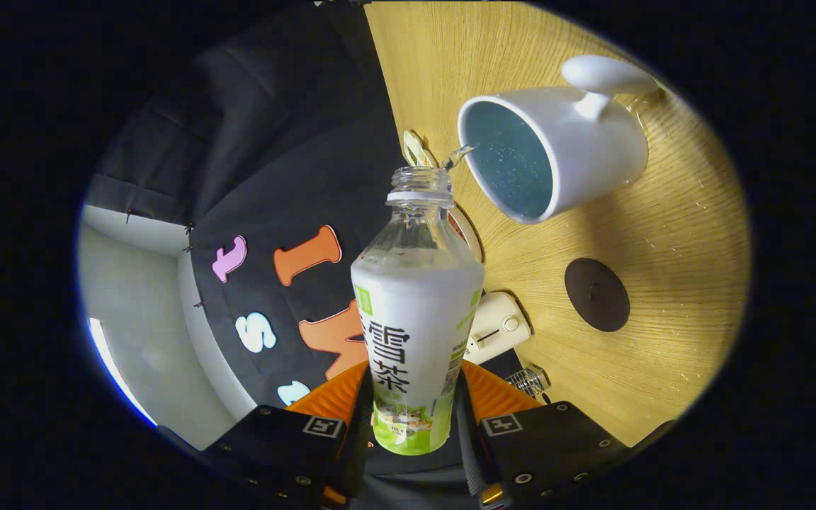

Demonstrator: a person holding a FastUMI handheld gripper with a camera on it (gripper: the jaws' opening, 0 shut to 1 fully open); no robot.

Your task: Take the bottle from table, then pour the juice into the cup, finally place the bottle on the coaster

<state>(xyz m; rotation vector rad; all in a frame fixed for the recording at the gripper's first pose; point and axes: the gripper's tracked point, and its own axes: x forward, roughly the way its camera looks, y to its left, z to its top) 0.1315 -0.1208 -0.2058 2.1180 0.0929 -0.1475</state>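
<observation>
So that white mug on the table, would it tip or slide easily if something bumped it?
Probably not easily. The mug looks thick-walled and squat, so likely heavy and stable, though it may slide on the smooth wooden table. It looks ceramic, so it could chip. The gripper has its jaws shut on the bottle, pouring.

tabletop (pixel 663 283): light wood with a fine grain, spread beyond the jaws and off to their right.
cream appliance (pixel 496 326): small boxy device with a round knob and a lever slot, on the tabletop just ahead of the right jaw.
clear ridged object (pixel 528 380): small, glassy, right beside the right jaw; too small to identify.
packet (pixel 414 149): pale, yellow-edged, far beyond the jaws; mostly hidden.
</observation>
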